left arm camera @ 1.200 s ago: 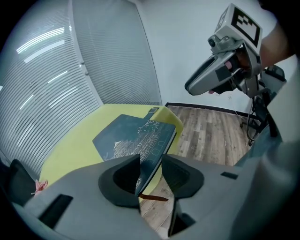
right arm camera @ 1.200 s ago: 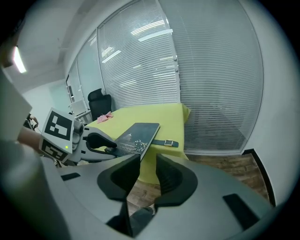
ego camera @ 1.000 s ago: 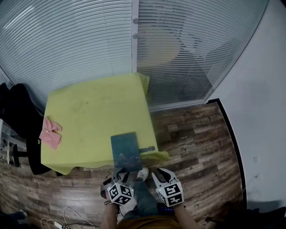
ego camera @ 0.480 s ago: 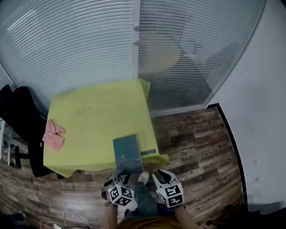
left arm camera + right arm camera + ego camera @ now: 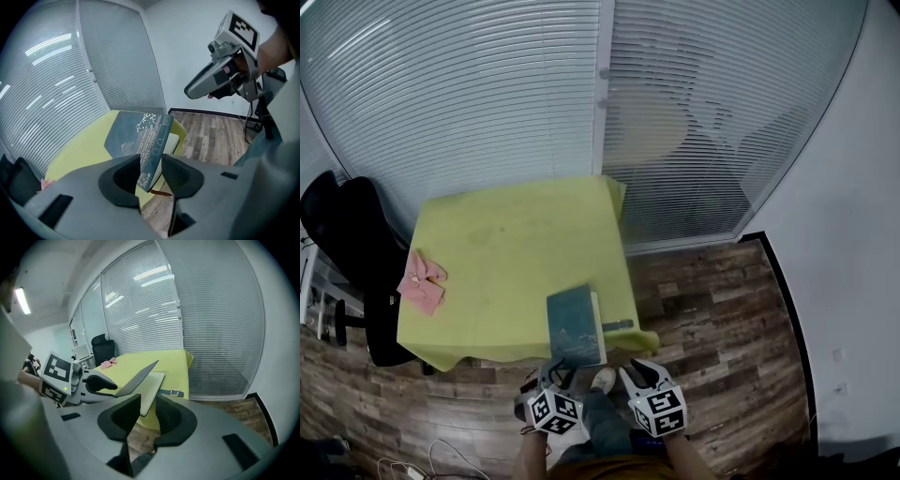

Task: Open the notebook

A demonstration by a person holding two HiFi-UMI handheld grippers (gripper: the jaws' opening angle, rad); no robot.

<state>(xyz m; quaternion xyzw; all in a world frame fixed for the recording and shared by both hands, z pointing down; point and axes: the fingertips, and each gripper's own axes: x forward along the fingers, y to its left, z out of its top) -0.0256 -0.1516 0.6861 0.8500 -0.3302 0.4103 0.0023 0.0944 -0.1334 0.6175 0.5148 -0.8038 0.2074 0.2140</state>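
Note:
The notebook (image 5: 573,324) lies at the near edge of the yellow-green table (image 5: 506,244). Its dark teal cover (image 5: 140,133) carries a white drawing and stands lifted off the white page block (image 5: 153,386). My left gripper (image 5: 151,171) is shut on the cover's near corner and holds it raised; in the head view that gripper (image 5: 555,368) sits just below the book. My right gripper (image 5: 147,414) is open with nothing between its pads, and it hovers in the air to the right of the notebook (image 5: 635,369), apart from it.
A dark strap with a buckle (image 5: 171,393) lies at the table edge right of the notebook. A pink cloth (image 5: 422,281) rests at the table's left edge, next to a black office chair (image 5: 347,234). Blinds over glass walls stand behind; wooden floor (image 5: 712,309) lies to the right.
The cover's right edge has come up, so the white page edge now shows beside it. Both grippers have stayed in place while the head view shifted.

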